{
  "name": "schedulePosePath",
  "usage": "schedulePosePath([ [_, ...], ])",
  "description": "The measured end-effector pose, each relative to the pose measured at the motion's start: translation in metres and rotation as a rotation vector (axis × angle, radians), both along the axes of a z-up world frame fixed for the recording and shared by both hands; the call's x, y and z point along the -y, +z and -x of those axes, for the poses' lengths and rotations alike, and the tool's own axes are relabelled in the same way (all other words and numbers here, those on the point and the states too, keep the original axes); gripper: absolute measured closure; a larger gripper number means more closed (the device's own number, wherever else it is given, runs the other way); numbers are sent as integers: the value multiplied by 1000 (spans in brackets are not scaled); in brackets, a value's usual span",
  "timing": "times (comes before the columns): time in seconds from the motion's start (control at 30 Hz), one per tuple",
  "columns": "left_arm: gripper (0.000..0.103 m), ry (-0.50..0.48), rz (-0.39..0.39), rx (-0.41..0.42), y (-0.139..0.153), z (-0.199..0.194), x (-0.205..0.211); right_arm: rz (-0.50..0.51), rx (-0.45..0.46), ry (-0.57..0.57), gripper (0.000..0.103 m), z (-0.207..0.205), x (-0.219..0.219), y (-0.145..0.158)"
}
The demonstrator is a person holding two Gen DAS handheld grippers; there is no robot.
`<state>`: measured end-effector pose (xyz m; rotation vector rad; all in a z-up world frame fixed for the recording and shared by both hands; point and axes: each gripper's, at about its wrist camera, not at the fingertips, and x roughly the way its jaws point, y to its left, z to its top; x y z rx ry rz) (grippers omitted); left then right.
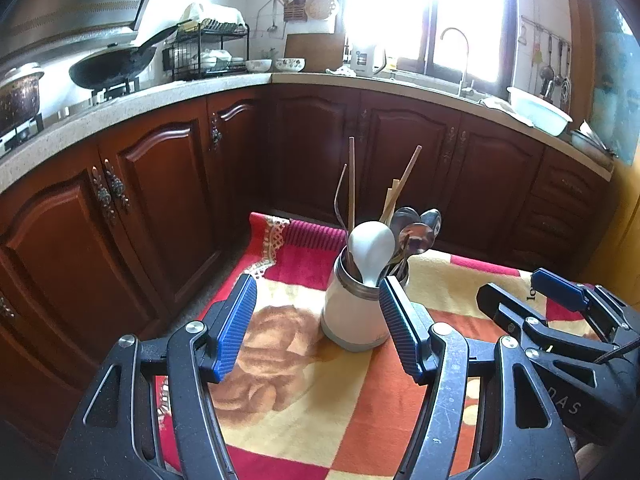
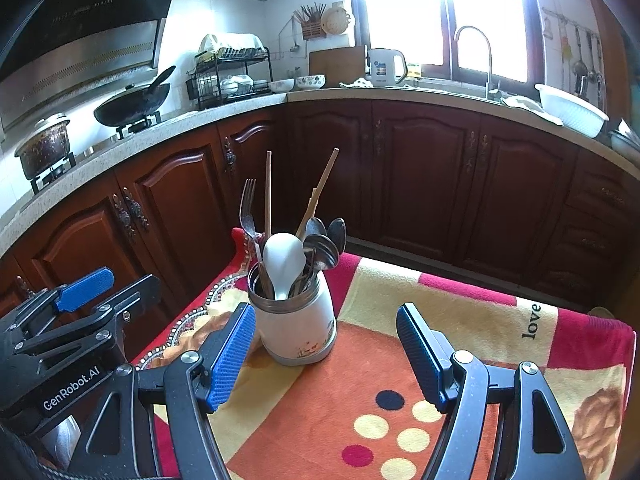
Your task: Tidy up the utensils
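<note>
The utensil holder (image 2: 294,320) is seen upright on the blanket-covered bench (image 2: 440,320), packed with utensils (image 2: 284,256). Both the left hand-held gripper (image 1: 316,328) and right hand-held gripper (image 2: 326,352) are held apart, empty — a careless nudge could tip it.

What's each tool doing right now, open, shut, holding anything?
Left tool: open, holding nothing; utensil holder stands just ahead between its fingers.
Right tool: open, holding nothing.
</note>
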<state>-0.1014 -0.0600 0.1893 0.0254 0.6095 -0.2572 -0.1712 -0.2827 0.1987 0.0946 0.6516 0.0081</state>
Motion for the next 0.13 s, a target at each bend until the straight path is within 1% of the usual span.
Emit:
schedulePosePath([
  [0.13,39,-8,-3,-2,-3,-1,2,-14,-4,-13,32,0,8,-3],
])
